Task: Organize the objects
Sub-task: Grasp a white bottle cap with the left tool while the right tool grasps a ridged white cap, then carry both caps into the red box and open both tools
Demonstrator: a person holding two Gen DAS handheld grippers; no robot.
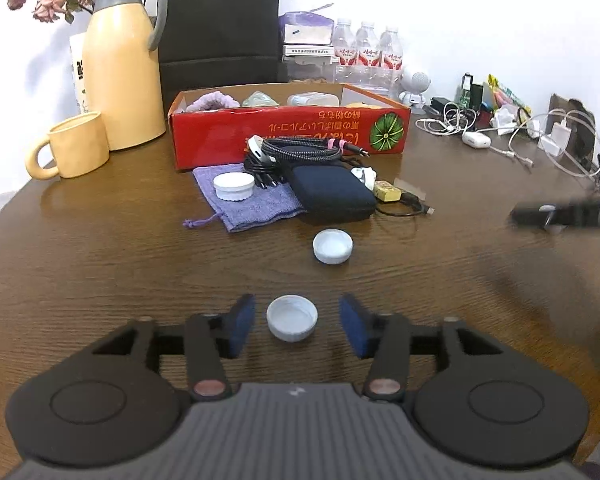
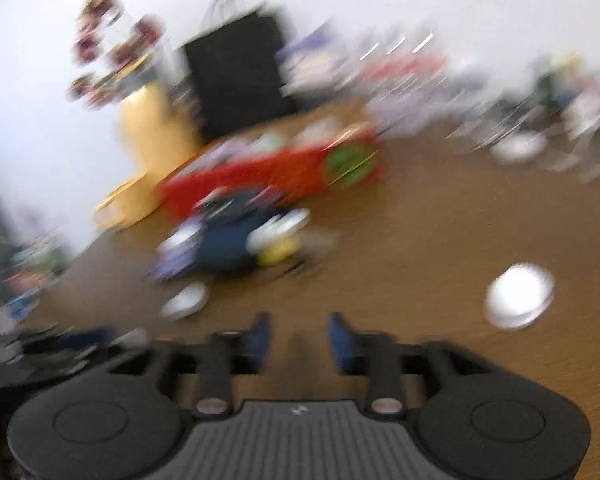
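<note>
My left gripper [image 1: 297, 306] is open low over the brown table [image 1: 100, 264]. A small white cap [image 1: 292, 322] lies open side up between its blue pads [image 1: 242, 322], touching neither. A second white cap [image 1: 332, 246] lies further ahead. Beyond it are a white jar [image 1: 234, 186] on a purple pouch [image 1: 256, 204], a dark zip case [image 1: 332, 194], coiled black cables [image 1: 300, 150] and a red cardboard box [image 1: 288, 130] holding several items. The right wrist view is badly blurred. My right gripper [image 2: 299, 320] is open with nothing between its fingers, and a white round lid [image 2: 518, 294] lies to its right.
A yellow jug [image 1: 124, 60] and a matching mug [image 1: 72, 146] stand at the back left. Behind the box are a black paper bag [image 1: 220, 28] and water bottles [image 1: 368, 52]. White cables and chargers [image 1: 500, 132] crowd the back right. A dark blurred object [image 1: 568, 214] enters from the right.
</note>
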